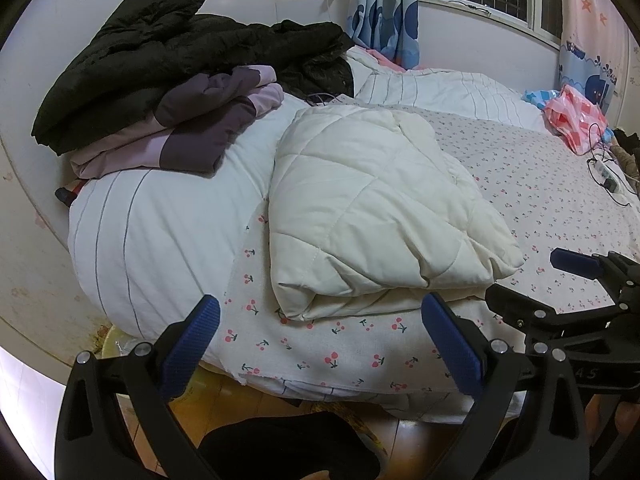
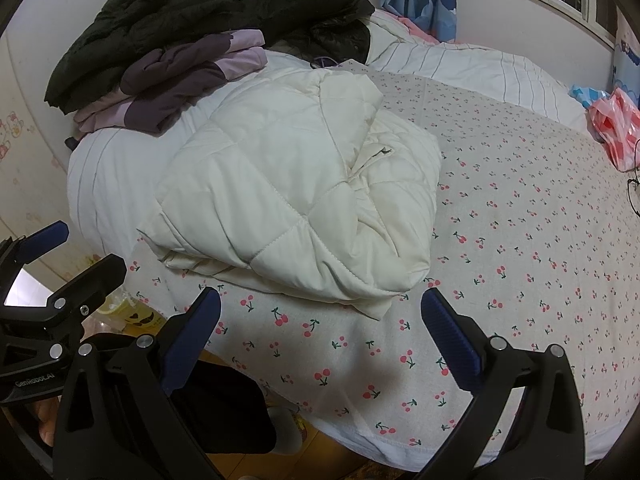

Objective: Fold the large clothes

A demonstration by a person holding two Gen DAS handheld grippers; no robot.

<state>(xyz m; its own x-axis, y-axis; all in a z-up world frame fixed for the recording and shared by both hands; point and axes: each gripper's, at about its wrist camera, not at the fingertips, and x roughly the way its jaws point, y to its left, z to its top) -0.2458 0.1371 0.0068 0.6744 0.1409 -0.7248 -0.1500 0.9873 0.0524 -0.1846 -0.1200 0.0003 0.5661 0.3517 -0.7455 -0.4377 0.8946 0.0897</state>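
A cream quilted jacket [image 1: 372, 208] lies folded into a thick bundle on the cherry-print bed sheet [image 1: 540, 208], near the bed's front edge. It also shows in the right wrist view [image 2: 296, 196]. My left gripper [image 1: 320, 336] is open and empty, just in front of the bundle's near edge. My right gripper [image 2: 320, 332] is open and empty, over the sheet in front of the bundle's right corner. The right gripper also shows at the right of the left wrist view [image 1: 576, 280].
A folded purple garment [image 1: 188, 120] and a black coat [image 1: 160, 48] are piled on a white striped duvet [image 1: 160, 232] at the left. A pink plastic bag [image 1: 576, 116] and a power strip [image 1: 608, 176] lie at the far right. Wooden floor [image 1: 248, 404] lies below the bed edge.
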